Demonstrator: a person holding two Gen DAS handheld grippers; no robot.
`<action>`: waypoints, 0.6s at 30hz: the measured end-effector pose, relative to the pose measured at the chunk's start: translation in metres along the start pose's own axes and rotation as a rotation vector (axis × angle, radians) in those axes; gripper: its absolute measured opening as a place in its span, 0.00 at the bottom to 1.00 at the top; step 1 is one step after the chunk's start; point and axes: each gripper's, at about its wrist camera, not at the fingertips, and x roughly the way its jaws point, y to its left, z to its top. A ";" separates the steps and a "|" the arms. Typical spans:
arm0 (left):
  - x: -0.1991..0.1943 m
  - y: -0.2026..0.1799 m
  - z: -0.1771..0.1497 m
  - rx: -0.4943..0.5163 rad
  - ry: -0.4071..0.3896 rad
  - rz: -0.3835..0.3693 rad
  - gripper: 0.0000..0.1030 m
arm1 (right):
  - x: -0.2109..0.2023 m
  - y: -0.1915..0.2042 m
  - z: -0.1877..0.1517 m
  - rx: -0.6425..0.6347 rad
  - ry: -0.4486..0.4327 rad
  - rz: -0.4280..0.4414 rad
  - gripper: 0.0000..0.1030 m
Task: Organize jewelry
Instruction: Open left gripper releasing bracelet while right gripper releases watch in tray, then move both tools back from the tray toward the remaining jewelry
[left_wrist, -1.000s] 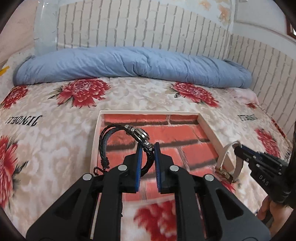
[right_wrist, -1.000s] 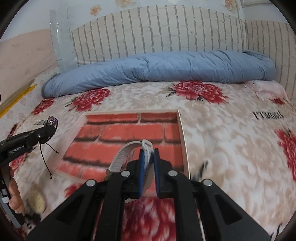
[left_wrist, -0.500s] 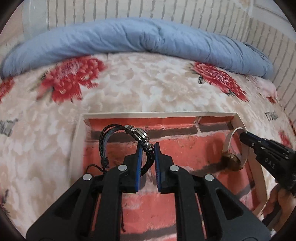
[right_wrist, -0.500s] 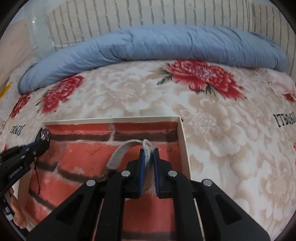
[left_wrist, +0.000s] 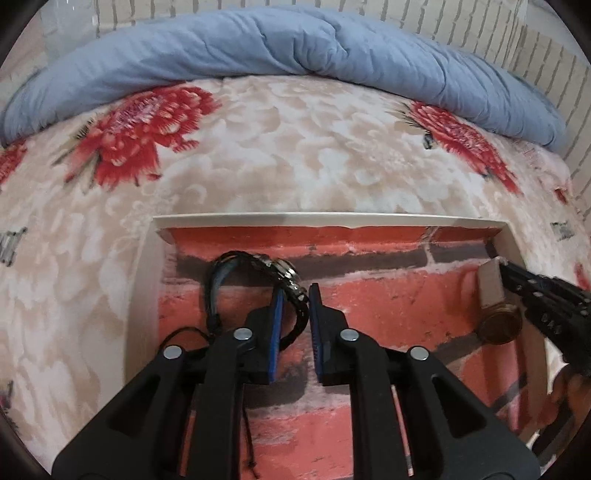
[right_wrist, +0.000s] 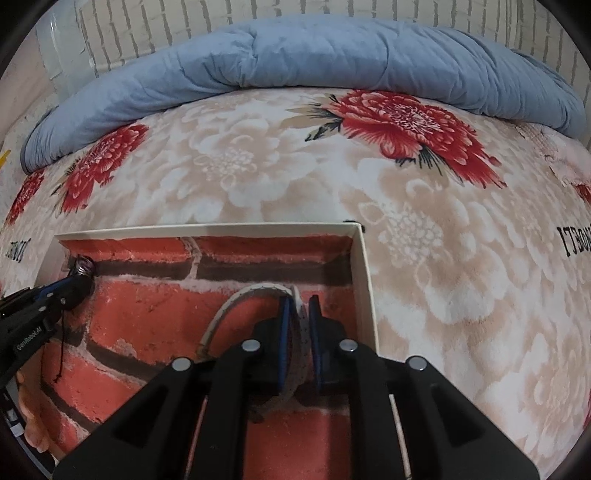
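The bed (left_wrist: 295, 155) carries a shallow box (left_wrist: 332, 218) with a brick-print floor and low white walls. Inside it, the left gripper (left_wrist: 295, 306) has its jaws slightly parted around a black bracelet (left_wrist: 221, 280) near the left wall. The right gripper (right_wrist: 298, 314) stands likewise around a pale watch (right_wrist: 236, 306), close to the right wall (right_wrist: 364, 280). To finish well, each should spread wider, then lift straight up. The middle of the floor lies free; both side walls crowd the fingers.
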 end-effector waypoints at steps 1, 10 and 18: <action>-0.002 0.000 -0.001 0.002 -0.004 0.011 0.28 | -0.002 0.000 0.000 0.003 -0.004 0.008 0.13; -0.062 -0.005 -0.016 0.017 -0.061 0.022 0.64 | -0.066 0.001 -0.011 -0.035 -0.104 0.025 0.44; -0.149 -0.008 -0.060 0.029 -0.152 -0.041 0.87 | -0.137 -0.016 -0.052 -0.052 -0.183 0.010 0.66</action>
